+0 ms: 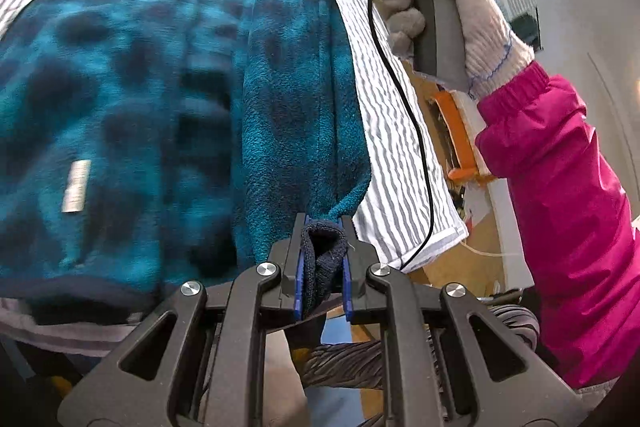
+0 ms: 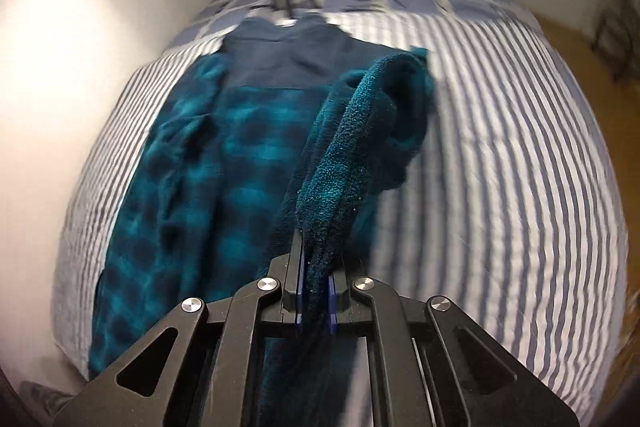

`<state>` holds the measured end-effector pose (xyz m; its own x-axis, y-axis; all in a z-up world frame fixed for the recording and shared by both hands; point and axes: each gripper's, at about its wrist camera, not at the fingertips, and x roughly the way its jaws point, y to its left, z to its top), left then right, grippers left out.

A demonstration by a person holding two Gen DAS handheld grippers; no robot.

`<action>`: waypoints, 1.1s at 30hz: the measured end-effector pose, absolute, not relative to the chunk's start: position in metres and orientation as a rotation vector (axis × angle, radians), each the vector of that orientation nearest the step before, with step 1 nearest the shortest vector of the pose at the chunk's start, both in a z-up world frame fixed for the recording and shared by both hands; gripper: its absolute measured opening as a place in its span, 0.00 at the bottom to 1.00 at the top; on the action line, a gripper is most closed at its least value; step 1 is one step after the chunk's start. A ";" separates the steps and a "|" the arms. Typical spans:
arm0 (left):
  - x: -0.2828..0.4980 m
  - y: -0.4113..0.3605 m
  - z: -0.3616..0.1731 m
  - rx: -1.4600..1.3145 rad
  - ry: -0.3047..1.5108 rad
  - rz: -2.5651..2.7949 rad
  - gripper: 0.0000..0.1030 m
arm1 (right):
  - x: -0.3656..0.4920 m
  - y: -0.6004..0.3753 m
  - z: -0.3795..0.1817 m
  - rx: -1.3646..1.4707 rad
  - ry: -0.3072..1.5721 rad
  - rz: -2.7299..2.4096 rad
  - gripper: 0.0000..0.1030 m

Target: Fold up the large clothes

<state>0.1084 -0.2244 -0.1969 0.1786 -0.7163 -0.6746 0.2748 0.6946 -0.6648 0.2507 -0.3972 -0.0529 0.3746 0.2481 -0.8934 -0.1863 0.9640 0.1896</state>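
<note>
A bed with a blue-and-white striped cover (image 2: 500,147) fills the room beside a pale wall. On it the teal checked fleece (image 2: 224,163) lies lengthwise, collar end far from the right gripper. One long side edge is raised off the cover: the left gripper (image 1: 322,267) has its jaws clenched on the dark hem corner, the right gripper (image 2: 314,291) pinches the fleece further along that edge. The body lies to their left, so I'd guess the fold goes that way.
</note>
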 end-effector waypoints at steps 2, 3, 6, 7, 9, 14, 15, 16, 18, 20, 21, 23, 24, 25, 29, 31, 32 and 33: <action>0.109 -0.213 -0.199 -0.457 1.194 -0.713 0.12 | 0.256 -0.363 -0.056 -0.019 1.159 0.298 0.07; 0.110 -0.209 -0.201 -0.462 1.195 -0.700 0.12 | 0.257 -0.347 -0.061 -0.057 1.164 0.305 0.07; 0.112 -0.196 -0.212 -0.467 1.210 -0.659 0.12 | 0.262 -0.300 -0.082 -0.164 1.185 0.329 0.07; 0.113 -0.192 -0.215 -0.466 1.213 -0.645 0.12 | 0.262 -0.290 -0.087 -0.189 1.189 0.335 0.07; 0.113 -0.187 -0.220 -0.474 1.226 -0.633 0.12 | 0.261 -0.267 -0.107 -0.263 1.215 0.360 0.08; 0.112 -0.186 -0.217 -0.463 1.211 -0.642 0.12 | 0.262 -0.268 -0.107 -0.246 1.223 0.385 0.16; 0.113 -0.187 -0.216 -0.456 1.206 -0.644 0.12 | 0.262 -0.282 -0.099 -0.167 1.227 0.423 0.18; 0.111 -0.187 -0.215 -0.449 1.202 -0.644 0.12 | 0.261 -0.294 -0.091 -0.104 1.223 0.450 0.18; 0.108 -0.185 -0.215 -0.452 1.198 -0.646 0.12 | 0.256 -0.330 -0.073 0.063 1.187 0.506 0.19; 0.110 -0.181 -0.215 -0.457 1.195 -0.645 0.12 | 0.249 -0.363 -0.065 0.167 1.160 0.487 0.19; 0.109 -0.180 -0.214 -0.458 1.193 -0.643 0.12 | 0.245 -0.378 -0.064 0.204 1.157 0.468 0.19; 0.109 -0.179 -0.212 -0.461 1.190 -0.640 0.12 | 0.234 -0.396 -0.066 0.235 1.159 0.452 0.19; 0.109 -0.179 -0.212 -0.460 1.189 -0.640 0.12 | 0.228 -0.400 -0.069 0.236 1.166 0.455 0.19; 0.108 -0.179 -0.211 -0.457 1.186 -0.639 0.12 | 0.219 -0.400 -0.072 0.233 1.178 0.466 0.19; 0.104 -0.175 -0.208 -0.444 1.176 -0.626 0.12 | 0.176 -0.391 -0.090 0.203 1.232 0.544 0.19; 0.100 -0.171 -0.206 -0.438 1.172 -0.615 0.12 | 0.155 -0.379 -0.096 0.195 1.248 0.600 0.19; 0.098 -0.168 -0.205 -0.435 1.171 -0.608 0.12 | 0.148 -0.370 -0.099 0.191 1.252 0.627 0.19; 0.096 -0.168 -0.203 -0.431 1.172 -0.606 0.12 | 0.142 -0.361 -0.102 0.182 1.247 0.647 0.19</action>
<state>0.0965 -0.1677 -0.2028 0.2612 -0.6438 -0.7193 0.2144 0.7652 -0.6070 0.1421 -0.3612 -0.1016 0.1671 0.5473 -0.8201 -0.3557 0.8093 0.4675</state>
